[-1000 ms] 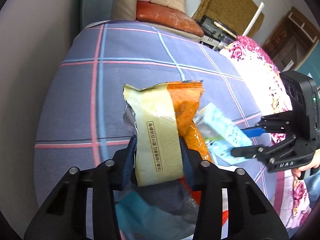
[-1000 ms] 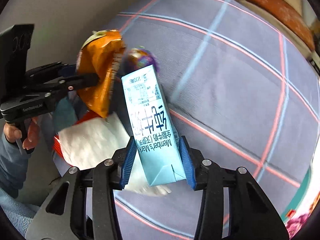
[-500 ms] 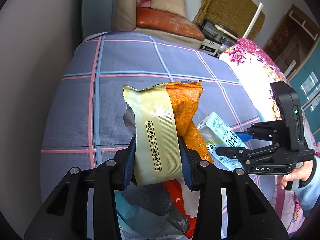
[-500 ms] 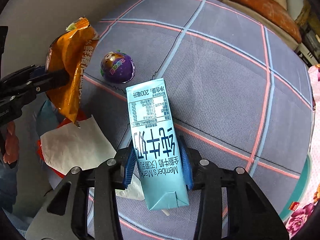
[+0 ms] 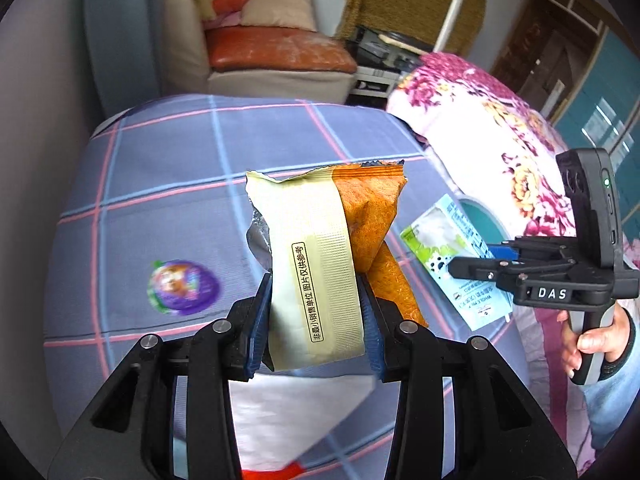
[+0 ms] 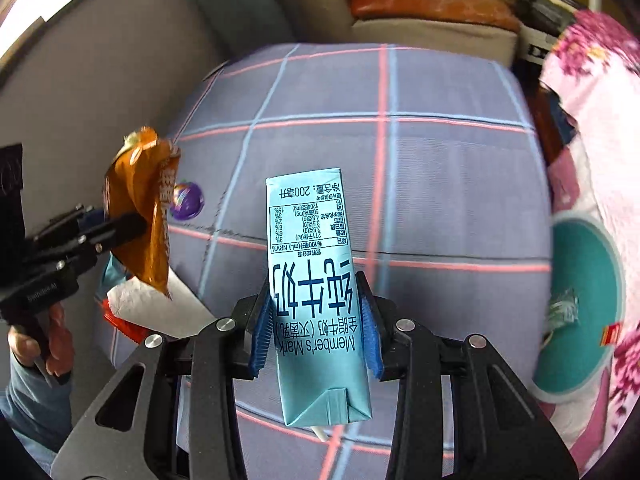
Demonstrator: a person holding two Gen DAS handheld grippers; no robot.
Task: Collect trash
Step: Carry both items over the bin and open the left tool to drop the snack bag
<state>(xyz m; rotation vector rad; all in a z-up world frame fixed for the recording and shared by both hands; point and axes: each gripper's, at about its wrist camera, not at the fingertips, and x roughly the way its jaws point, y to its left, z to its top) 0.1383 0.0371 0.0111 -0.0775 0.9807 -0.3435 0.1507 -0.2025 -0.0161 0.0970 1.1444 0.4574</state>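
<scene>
Here the left wrist view shows the printed cream back of the snack wrapper (image 5: pixel 316 276) and its orange side, clamped upright between the blue pads of the left gripper (image 5: pixel 316 320); the right wrist view shows only the wrapper's crumpled orange face (image 6: pixel 138 208), seen from the side. Only the right wrist view shows the light-blue milk carton (image 6: pixel 316 300) fully, upside down with its label readable, squeezed between the pads of the right gripper (image 6: pixel 316 328), a white straw poking out below. In the left view that carton (image 5: pixel 452 256) appears partly, pinched at the tip of the other tool, whose handle a hand (image 5: pixel 592 340) grips. Both items hang above the checked blue bedcover (image 5: pixel 160 184). A purple round cup (image 5: pixel 184 287) lies on it left of the wrapper, apart from both tools. White paper (image 5: pixel 288 416) lies below the left gripper.
</scene>
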